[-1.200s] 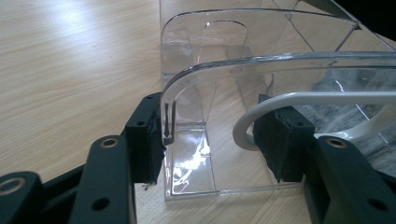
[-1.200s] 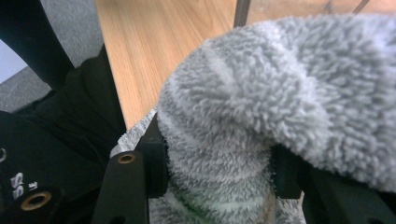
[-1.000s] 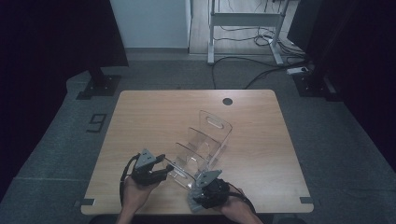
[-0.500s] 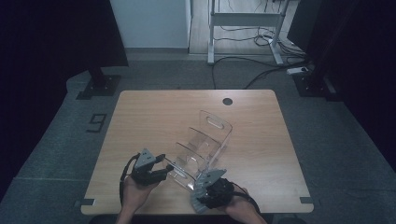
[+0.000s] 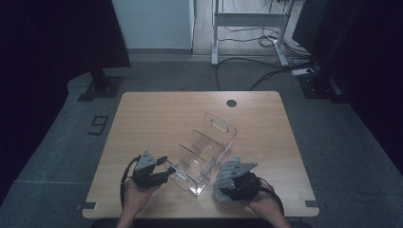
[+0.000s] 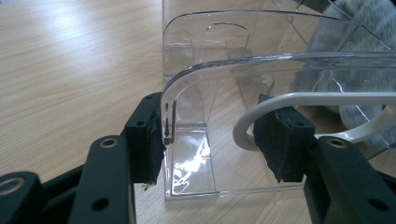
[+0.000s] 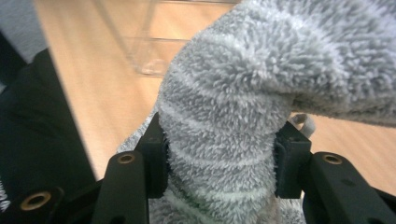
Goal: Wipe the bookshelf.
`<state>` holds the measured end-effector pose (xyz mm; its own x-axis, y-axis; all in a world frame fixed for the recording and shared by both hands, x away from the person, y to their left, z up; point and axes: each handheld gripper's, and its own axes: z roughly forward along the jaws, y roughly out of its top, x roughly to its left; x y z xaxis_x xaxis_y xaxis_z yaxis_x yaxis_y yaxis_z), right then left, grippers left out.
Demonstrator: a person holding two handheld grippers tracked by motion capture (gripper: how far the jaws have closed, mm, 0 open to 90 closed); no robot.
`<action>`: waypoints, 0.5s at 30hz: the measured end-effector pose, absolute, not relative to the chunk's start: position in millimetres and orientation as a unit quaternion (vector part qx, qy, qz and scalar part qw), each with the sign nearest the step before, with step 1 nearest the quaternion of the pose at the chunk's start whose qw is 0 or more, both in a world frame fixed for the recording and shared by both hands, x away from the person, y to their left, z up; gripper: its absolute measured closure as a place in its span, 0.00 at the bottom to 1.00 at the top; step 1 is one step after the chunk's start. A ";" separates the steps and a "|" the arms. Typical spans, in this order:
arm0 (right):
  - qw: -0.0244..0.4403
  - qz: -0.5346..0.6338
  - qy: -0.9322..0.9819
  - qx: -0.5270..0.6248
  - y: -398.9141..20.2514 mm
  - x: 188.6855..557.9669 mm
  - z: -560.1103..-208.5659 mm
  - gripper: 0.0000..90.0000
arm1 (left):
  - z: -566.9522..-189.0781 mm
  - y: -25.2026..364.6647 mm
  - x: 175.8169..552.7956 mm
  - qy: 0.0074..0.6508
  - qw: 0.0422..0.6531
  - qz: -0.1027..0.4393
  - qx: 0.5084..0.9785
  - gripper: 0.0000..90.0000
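A clear plastic organizer (image 5: 205, 151) with several dividers lies slantwise on the wooden table (image 5: 147, 118). My left gripper (image 5: 165, 172) is at its near left end. In the left gripper view the jaws (image 6: 217, 140) straddle the end compartment: one pad (image 6: 152, 135) presses the clear curved wall (image 6: 210, 46) and the other sits behind a white curved rim (image 6: 303, 99). My right gripper (image 5: 229, 183) is to the right of the organizer's near end, shut on a fluffy grey striped cloth (image 5: 234, 170). The cloth (image 7: 224, 93) bulges between the pads (image 7: 290, 158) and hides most of what lies ahead.
A round cable hole (image 5: 231, 103) sits near the table's far edge. Both hands are close to the table's front edge (image 5: 199, 214). Beyond the table stand a desk frame (image 5: 247, 19) with loose cables (image 5: 266, 71) on the floor and a dark stand base (image 5: 100, 85).
My right gripper has moved to the right and a little up with the grey cloth, away from the organizer's near end. The left gripper and the organizer have stayed put.
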<state>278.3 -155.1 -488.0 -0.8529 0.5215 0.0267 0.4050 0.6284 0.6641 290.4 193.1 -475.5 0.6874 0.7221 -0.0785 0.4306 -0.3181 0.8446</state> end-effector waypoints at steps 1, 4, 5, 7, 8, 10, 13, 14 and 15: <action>0.088 0.348 0.895 0.266 -160.6 280.4 -486.2 0.56 | -475.5 193.3 290.4 0.362 0.458 0.159 0.796 0.49; 0.105 0.348 0.888 0.280 -172.3 285.1 -482.0 0.56 | -475.6 193.5 290.6 0.362 0.459 0.158 0.796 0.49; 0.109 0.348 0.887 0.284 -176.0 286.6 -480.5 0.55 | -475.6 193.5 290.6 0.361 0.459 0.158 0.796 0.49; 0.118 0.349 0.883 0.292 -182.4 289.2 -478.0 0.55 | -475.7 193.6 290.6 0.361 0.459 0.158 0.796 0.49; 0.125 0.349 0.880 0.296 -185.9 290.8 -476.9 0.55 | -475.7 193.6 290.7 0.361 0.459 0.158 0.796 0.49; 0.140 0.345 0.876 0.306 -193.5 294.2 -474.7 0.55 | -475.7 193.6 290.7 0.361 0.459 0.158 0.796 0.49; 0.152 0.343 0.870 0.320 -203.6 299.4 -473.6 0.55 | -475.8 193.6 290.9 0.361 0.460 0.158 0.796 0.49; 0.156 0.342 0.868 0.324 -207.2 301.5 -473.5 0.55 | -475.8 193.6 290.9 0.360 0.460 0.158 0.796 0.49; 0.158 0.340 0.867 0.329 -210.8 303.7 -473.5 0.54 | -475.8 193.6 290.9 0.360 0.460 0.158 0.796 0.49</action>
<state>303.7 -210.8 -473.5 -0.7330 0.6783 -0.0504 0.4632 0.5520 0.6934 290.9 193.6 -475.8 0.6904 0.7190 -0.0801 0.4288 -0.3175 0.8458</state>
